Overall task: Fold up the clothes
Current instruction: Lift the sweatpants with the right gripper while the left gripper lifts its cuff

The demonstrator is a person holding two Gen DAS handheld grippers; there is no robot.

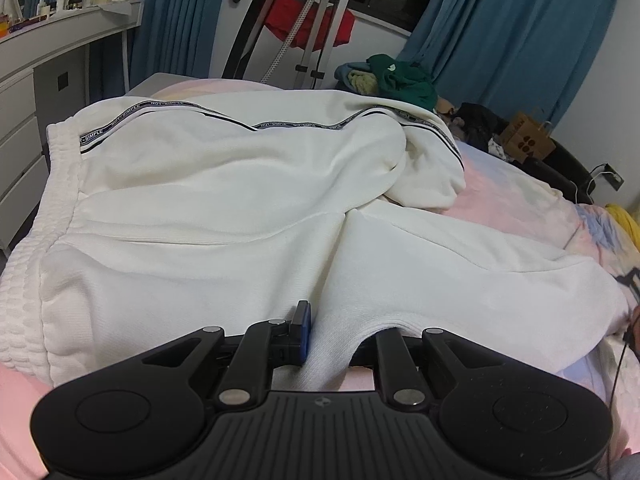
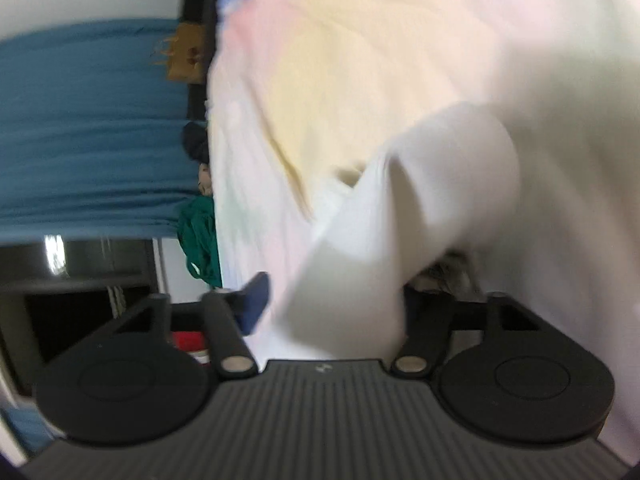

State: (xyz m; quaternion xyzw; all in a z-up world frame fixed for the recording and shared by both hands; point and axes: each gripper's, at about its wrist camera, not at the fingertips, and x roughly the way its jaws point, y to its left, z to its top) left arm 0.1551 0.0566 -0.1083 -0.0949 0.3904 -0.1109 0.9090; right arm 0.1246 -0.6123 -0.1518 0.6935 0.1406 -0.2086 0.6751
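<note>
A brown paper bag (image 1: 527, 142) stands past the far edge of the bed (image 1: 532, 204); I cannot tell what it holds. White sweatpants (image 1: 224, 200) with a black lettered side stripe lie spread across the bed, waistband to my left. My left tongs (image 1: 340, 332) sit at their near edge, closed on a fold of the white cloth beside the blue fingertip pad (image 1: 305, 330). My right tongs (image 2: 332, 300), turned sideways in a blurred view, grip a bunched white leg end rising between the fingers.
</note>
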